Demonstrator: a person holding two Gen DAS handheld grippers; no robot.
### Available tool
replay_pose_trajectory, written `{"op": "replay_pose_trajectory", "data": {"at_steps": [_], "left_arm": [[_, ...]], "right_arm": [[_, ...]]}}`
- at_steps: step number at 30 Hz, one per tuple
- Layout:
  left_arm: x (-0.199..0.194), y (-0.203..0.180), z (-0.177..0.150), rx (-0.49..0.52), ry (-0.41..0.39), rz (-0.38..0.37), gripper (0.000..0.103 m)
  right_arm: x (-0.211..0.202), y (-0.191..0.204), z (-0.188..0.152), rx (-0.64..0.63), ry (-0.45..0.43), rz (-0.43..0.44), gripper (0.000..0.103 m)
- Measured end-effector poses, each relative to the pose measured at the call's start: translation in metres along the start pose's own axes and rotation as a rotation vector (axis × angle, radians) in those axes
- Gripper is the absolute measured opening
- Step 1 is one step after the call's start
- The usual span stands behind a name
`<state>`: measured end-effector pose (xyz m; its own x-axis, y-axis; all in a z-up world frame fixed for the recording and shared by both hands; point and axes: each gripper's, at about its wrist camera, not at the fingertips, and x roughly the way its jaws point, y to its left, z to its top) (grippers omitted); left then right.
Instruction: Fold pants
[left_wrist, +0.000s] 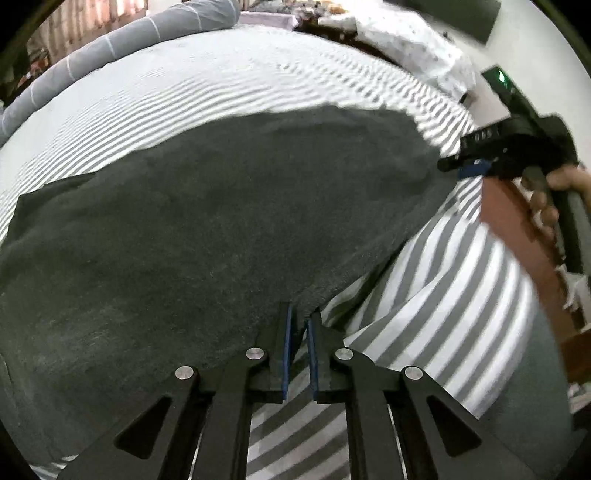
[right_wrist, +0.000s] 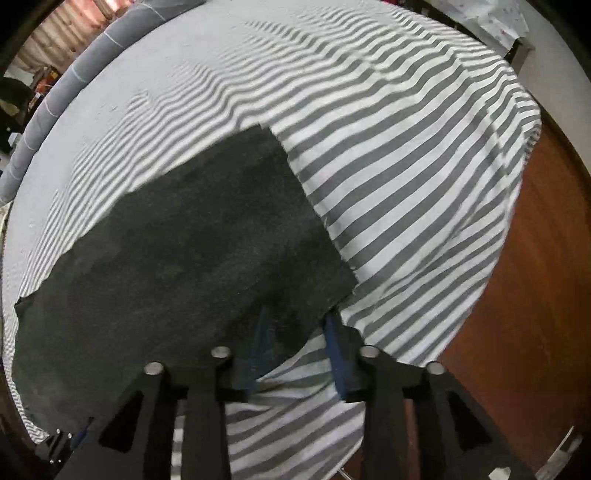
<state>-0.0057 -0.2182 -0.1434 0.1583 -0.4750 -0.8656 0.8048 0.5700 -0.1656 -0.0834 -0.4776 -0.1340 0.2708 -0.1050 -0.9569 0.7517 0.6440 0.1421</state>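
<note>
Dark grey pants (left_wrist: 221, 221) lie flat on a bed with a grey-and-white striped sheet (left_wrist: 443, 295). My left gripper (left_wrist: 300, 317) is shut on the near edge of the pants. My right gripper (right_wrist: 297, 325) is open, its blue-padded fingers (right_wrist: 338, 354) standing either side of the pants' near corner (right_wrist: 295, 295), with fabric between them. In the left wrist view the right gripper (left_wrist: 458, 166) sits at the pants' far right end, held by a hand.
A grey rolled bolster (left_wrist: 110, 48) lies along the far edge of the bed. A brown wooden bed frame (right_wrist: 517, 314) runs along the right side. A white dotted cloth (left_wrist: 406, 40) lies beyond the bed.
</note>
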Motion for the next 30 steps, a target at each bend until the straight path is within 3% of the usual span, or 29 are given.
{"op": "replay_pose_trajectory", "data": {"at_steps": [2, 6, 11, 15, 18, 21, 25, 30], "left_arm": [[-0.015, 0.006, 0.0, -0.02, -0.029, -0.011, 0.018], [-0.049, 0.034, -0.003, -0.096, -0.123, -0.009, 0.019], [-0.083, 0.092, -0.016, -0.243, -0.228, 0.163, 0.019], [-0.1, 0.142, -0.034, -0.356, -0.261, 0.324, 0.02], [-0.11, 0.178, -0.051, -0.477, -0.287, 0.397, 0.023], [-0.111, 0.197, -0.067, -0.555, -0.297, 0.462, 0.025], [-0.115, 0.219, -0.083, -0.647, -0.291, 0.448, 0.029], [-0.11, 0.223, -0.082, -0.664, -0.275, 0.436, 0.035]], "right_arm": [[-0.014, 0.005, 0.006, -0.014, -0.022, 0.008, 0.032], [-0.047, 0.044, 0.024, -0.113, -0.068, 0.057, 0.033], [-0.065, 0.14, 0.04, -0.34, -0.052, 0.236, 0.037], [-0.056, 0.247, 0.031, -0.525, 0.039, 0.394, 0.037], [-0.041, 0.325, 0.023, -0.656, 0.106, 0.476, 0.037], [-0.028, 0.381, 0.013, -0.716, 0.161, 0.51, 0.036], [0.001, 0.441, 0.009, -0.757, 0.238, 0.516, 0.036], [0.045, 0.484, 0.0, -0.787, 0.335, 0.472, 0.036]]}}
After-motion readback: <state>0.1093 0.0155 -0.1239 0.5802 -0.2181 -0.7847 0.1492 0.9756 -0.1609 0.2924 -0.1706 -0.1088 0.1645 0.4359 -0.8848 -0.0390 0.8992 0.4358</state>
